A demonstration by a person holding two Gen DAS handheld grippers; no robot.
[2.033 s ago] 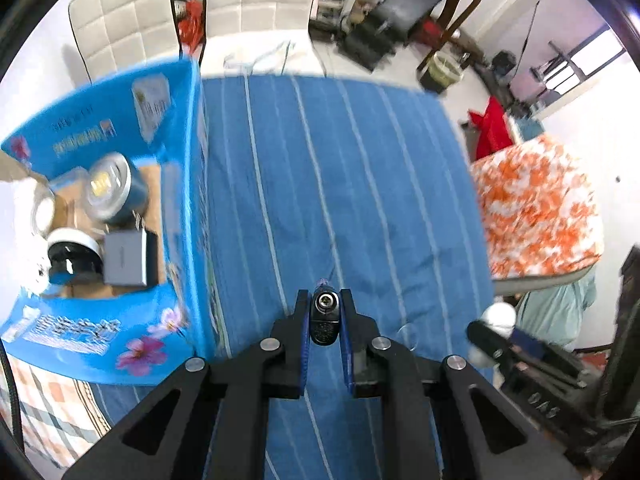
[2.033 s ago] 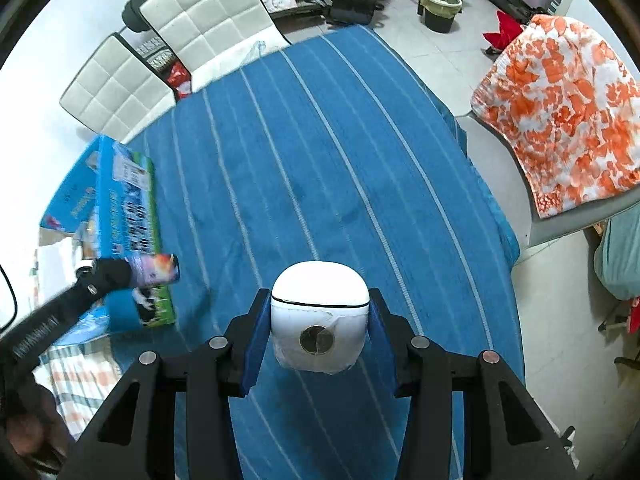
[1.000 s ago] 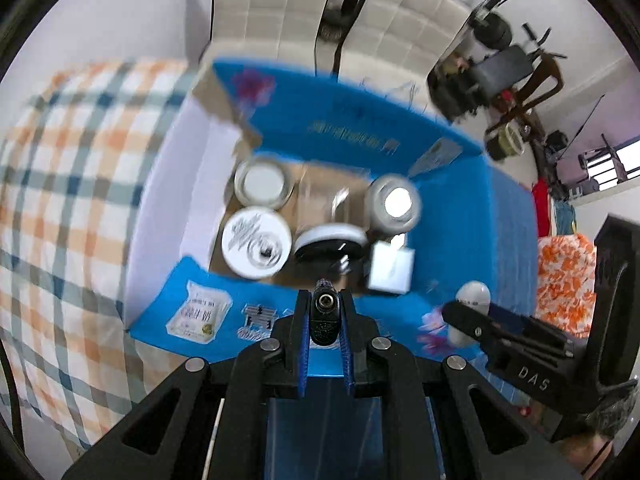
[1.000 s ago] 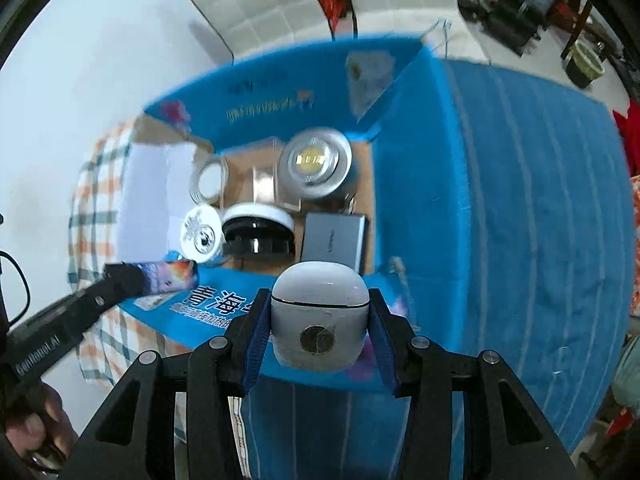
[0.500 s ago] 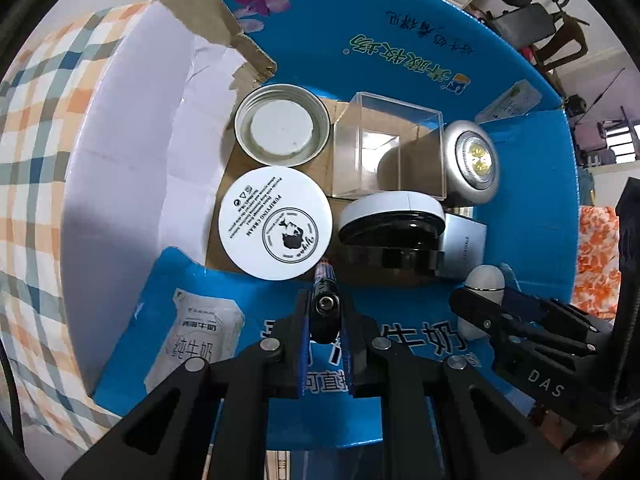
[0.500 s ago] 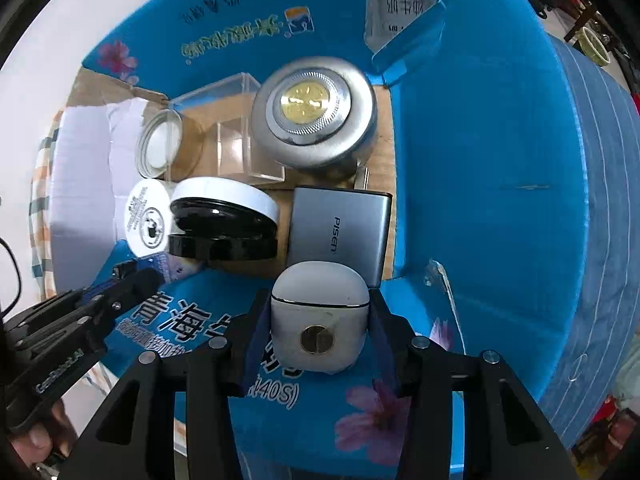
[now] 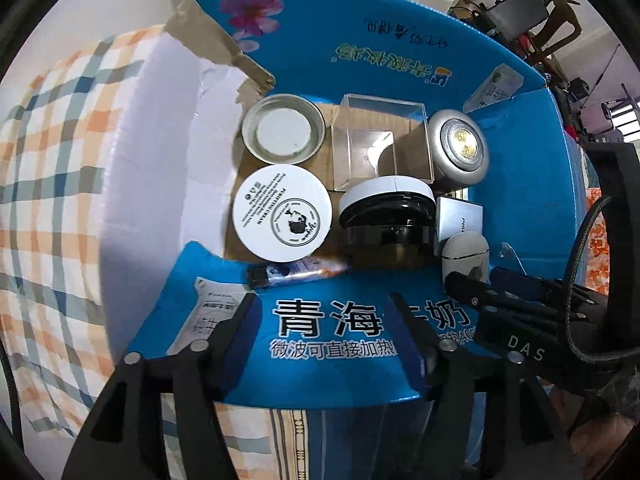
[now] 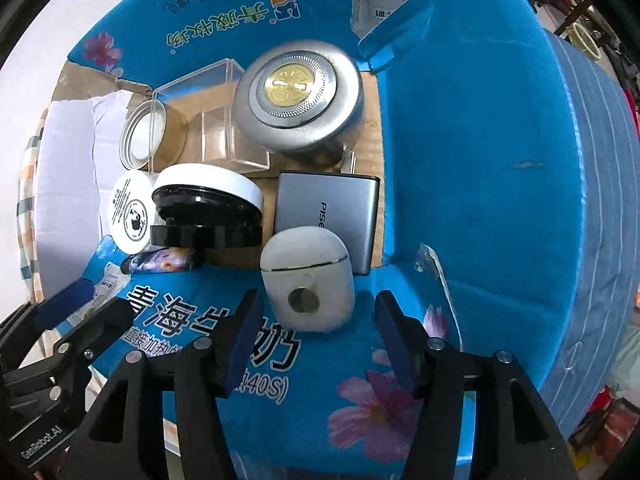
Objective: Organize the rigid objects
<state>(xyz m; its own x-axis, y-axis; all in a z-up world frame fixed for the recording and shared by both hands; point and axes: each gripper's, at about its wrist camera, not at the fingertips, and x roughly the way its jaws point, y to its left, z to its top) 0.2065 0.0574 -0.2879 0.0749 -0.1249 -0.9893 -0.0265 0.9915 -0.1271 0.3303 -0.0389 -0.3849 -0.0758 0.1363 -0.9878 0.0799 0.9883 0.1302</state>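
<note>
Released: tube (image 7: 298, 271), case (image 8: 307, 285); jaws wide.

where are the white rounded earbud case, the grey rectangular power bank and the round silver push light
white rounded earbud case (image 8: 307, 280), right wrist view, front face above the round button
grey rectangular power bank (image 8: 320, 196), right wrist view, flat top
round silver push light (image 8: 296, 100), right wrist view, metal rim

Both claws have let go: the left claw (image 7: 324, 320) now gapes, its small printed tube (image 7: 298, 271) lying inside the blue cardboard box (image 7: 400, 60); the right claw (image 8: 316, 320) has released the white rounded case (image 8: 308, 280) beside the grey power bank.
</note>
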